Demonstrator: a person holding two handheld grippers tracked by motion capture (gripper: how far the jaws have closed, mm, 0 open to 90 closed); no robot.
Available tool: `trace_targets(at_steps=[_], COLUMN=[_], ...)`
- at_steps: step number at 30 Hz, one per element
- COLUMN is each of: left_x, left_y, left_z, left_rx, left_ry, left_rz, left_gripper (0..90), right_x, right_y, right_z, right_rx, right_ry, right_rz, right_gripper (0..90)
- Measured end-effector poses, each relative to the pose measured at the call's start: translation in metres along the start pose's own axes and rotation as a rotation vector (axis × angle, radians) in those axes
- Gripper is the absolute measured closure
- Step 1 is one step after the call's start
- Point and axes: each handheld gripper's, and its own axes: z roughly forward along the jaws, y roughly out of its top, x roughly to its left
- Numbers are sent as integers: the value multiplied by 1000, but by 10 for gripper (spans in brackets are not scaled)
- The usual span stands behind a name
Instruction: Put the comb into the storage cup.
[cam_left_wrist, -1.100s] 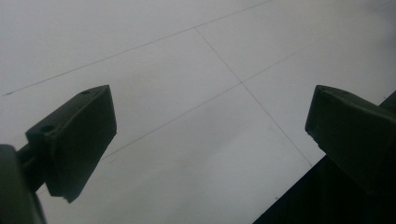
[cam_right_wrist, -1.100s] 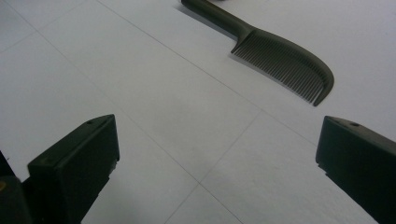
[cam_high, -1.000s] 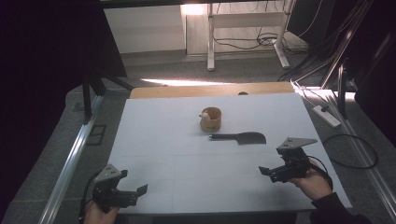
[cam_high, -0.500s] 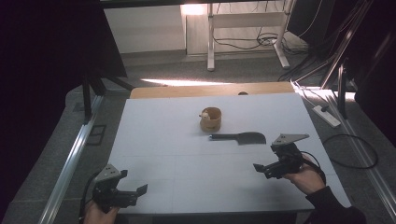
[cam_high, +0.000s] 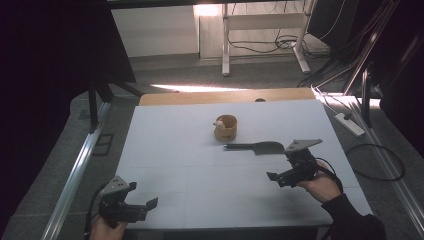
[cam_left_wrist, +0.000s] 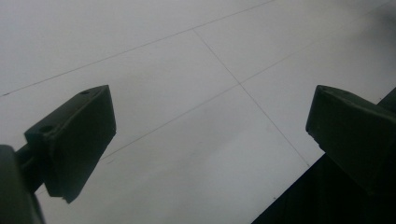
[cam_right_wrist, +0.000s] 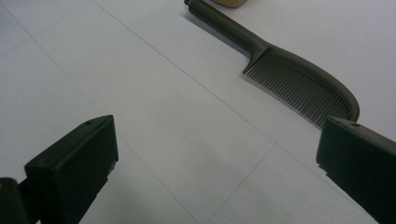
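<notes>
Comb: one only, dark, flat on the white table, handle toward the cup, teeth end nearest the right gripper. One small tan cup, upright just behind the comb's handle, with something pale at its rim, possibly a small figure, too small to tell. Two grippers. Right one held low over the table near the comb, not touching it, jaws spread wide with nothing between. Left gripper at the near left edge, well apart from both things, jaws likewise wide and empty, hand gripping from below.
</notes>
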Motion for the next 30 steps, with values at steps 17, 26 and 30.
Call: trace_targets(at_steps=[17, 26, 30], left_x=[1, 1, 2], left_y=[0, 0, 0], left_z=[0, 0, 0], left_rx=[0, 2, 4], left_ry=[-3, -3, -4], left_rz=[-4, -6, -6], left_gripper=[19, 19, 20], right_x=[-2, -2, -3], right_y=[14, 21, 23], right_z=[14, 24, 27], right_rx=[17, 53, 70], right_ry=[8, 11, 3], right_rz=[0, -5, 1], right_gripper=[0, 0, 0])
